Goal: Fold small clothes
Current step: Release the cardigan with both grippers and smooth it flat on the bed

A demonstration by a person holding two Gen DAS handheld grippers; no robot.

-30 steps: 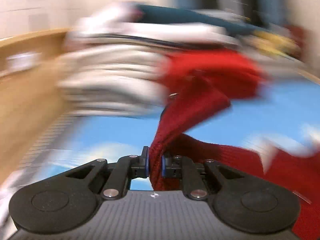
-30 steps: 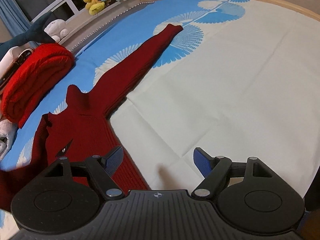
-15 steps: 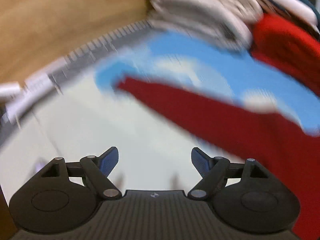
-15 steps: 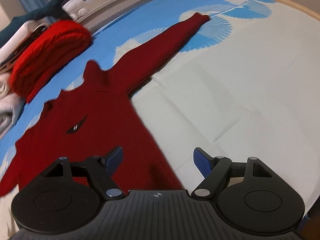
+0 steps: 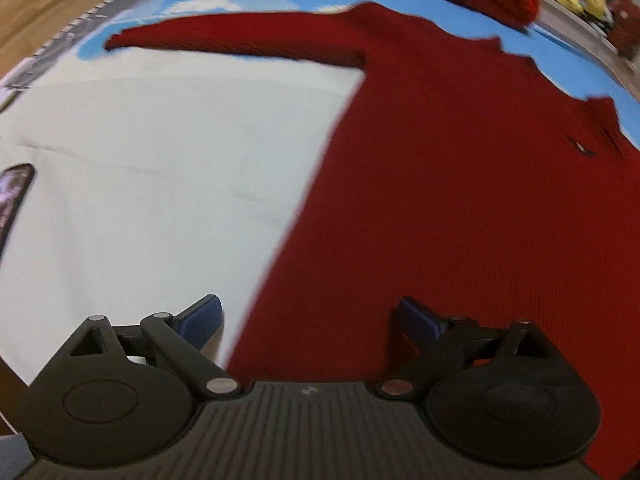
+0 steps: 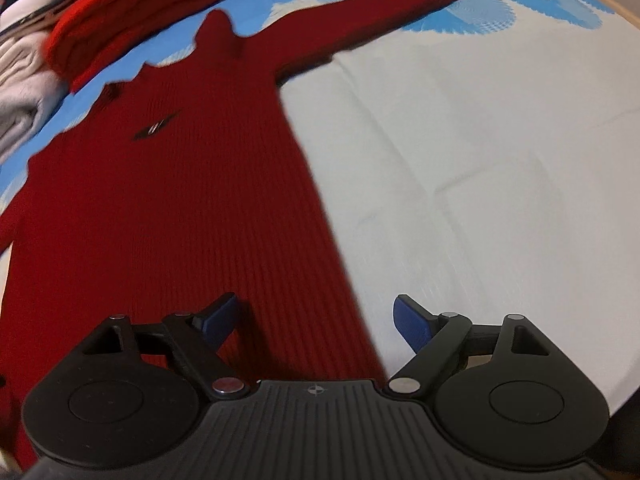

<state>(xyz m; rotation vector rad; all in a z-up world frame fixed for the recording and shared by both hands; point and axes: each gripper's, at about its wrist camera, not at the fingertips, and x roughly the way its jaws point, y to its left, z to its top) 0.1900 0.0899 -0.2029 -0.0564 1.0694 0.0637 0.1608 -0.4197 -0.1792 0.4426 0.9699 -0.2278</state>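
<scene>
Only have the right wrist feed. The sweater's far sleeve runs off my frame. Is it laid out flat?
Observer: Yes. The dark red sweater's other sleeve lies straight out to the side, flat.
Operator: Left claw holding anything?
Observer: No. The left claw is open and its jaws have just been opening. The sweater's side edge lies below between them, unpinched.
Operator: Anything else over there?
Observer: A dark phone-like object lies on the white sheet, at the left edge of the left wrist view.
</scene>
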